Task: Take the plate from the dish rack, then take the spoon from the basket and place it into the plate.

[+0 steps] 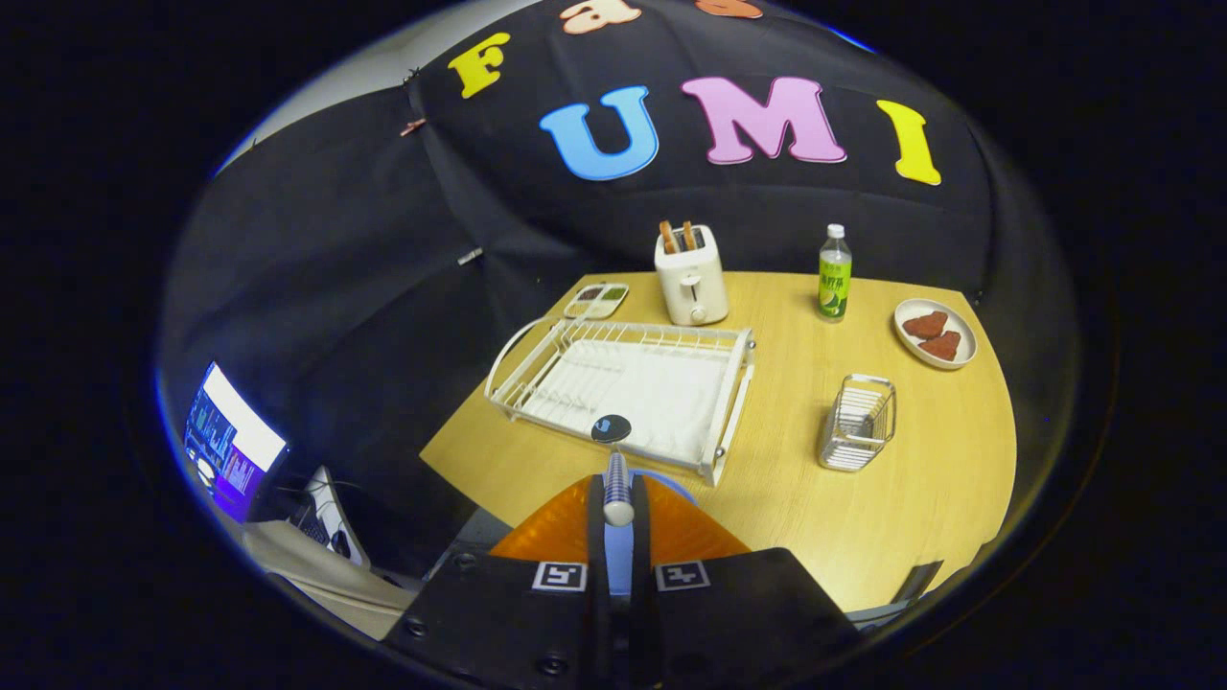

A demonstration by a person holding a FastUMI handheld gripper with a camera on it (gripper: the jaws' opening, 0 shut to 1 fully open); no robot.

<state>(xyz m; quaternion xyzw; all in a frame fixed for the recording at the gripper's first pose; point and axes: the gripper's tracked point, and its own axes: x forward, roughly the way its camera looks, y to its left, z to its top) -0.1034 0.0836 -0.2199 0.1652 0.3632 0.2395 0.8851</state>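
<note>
Gripper: the gripper point(618, 513) has its fingers drawn close together on the handle of the spoon point(615, 470), which stands up between them, its dark bowl end pointing toward the dish rack point(623, 388).
Spoon: held above the near edge of the table point(891, 508), its bowl showing against the near rail of the rack.
Plate: a blue rim point(671, 482) shows just beyond the fingers, mostly hidden by them; it looks like the plate, lying on the table just in front of the rack, though this is not certain.
Dish rack: white wire, with no plate standing in it.
Basket: the wire basket point(856, 423) stands well to the right of the rack and looks empty.
Step in hand: judging by the empty rack and basket, the last one, bringing the spoon to the plate.
Next move: lower the spoon over the blue plate, then part the fingers so that it lies inside the rim.
Other things: a toaster point(690, 276), a bottle point(834, 273) and a dish of cookies point(935, 333) stand at the far side.
</note>
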